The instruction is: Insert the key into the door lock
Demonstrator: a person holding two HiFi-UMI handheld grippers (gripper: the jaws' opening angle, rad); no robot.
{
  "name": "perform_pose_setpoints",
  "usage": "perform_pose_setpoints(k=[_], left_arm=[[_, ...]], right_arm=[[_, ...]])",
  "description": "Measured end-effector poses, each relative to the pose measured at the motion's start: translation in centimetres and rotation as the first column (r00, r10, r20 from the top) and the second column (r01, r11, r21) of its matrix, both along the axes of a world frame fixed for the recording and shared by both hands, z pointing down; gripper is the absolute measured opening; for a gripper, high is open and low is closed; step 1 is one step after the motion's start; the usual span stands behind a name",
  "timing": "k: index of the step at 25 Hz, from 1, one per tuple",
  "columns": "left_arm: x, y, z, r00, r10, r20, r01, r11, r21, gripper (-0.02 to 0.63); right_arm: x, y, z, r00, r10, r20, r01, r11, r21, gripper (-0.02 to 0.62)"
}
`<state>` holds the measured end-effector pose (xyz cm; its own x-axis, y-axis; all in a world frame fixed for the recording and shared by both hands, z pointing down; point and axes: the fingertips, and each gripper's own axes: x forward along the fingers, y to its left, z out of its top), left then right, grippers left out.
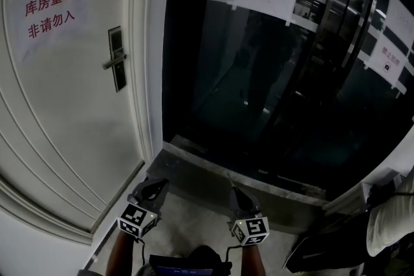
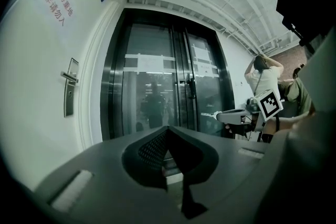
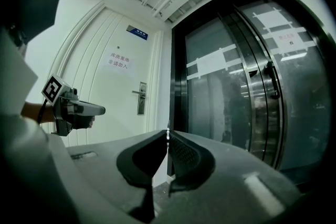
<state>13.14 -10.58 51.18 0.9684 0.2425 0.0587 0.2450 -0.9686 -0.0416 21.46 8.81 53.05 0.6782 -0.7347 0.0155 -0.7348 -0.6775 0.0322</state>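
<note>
One white panelled door (image 1: 58, 126) bears one rectangular metal lock (image 1: 116, 59). Lower right of it are the left gripper (image 1: 157, 184) and right gripper (image 1: 235, 190), fingers closed together.

Left claw (image 1: 152, 188), right claw (image 1: 237, 194) low; door lock (image 1: 116, 59) well apart, upper left.

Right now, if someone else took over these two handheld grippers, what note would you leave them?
Left gripper: jaws together, nothing seen between them.
Right gripper: jaws together; whether they pinch the key is too small to tell.
Door lock: on the white door, ahead and to the left; both grippers are well short of it, pointing toward the dark glass doors.
Done: nothing at the lock.
Left: reach the lock, insert the key.
</note>
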Motion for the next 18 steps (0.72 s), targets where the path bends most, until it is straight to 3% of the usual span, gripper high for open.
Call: perform_pose_setpoints(k=[9,18], left_arm=[[3.4,-2.5,-0.1,0.997,-0.077,-0.012,0.077,0.997,0.004,0.002],[8.1,-7.2,0.5,0.973,-0.229,-0.009,0.229,0.973,0.005,0.002]], right_arm=[[5.2,-2.7,-0.1,0.998,-0.06,-0.008,0.06,0.998,0.011,0.011],[12.3,-8.6,0.3,0.98,-0.196,-0.022,0.196,0.981,0.011,0.011]])
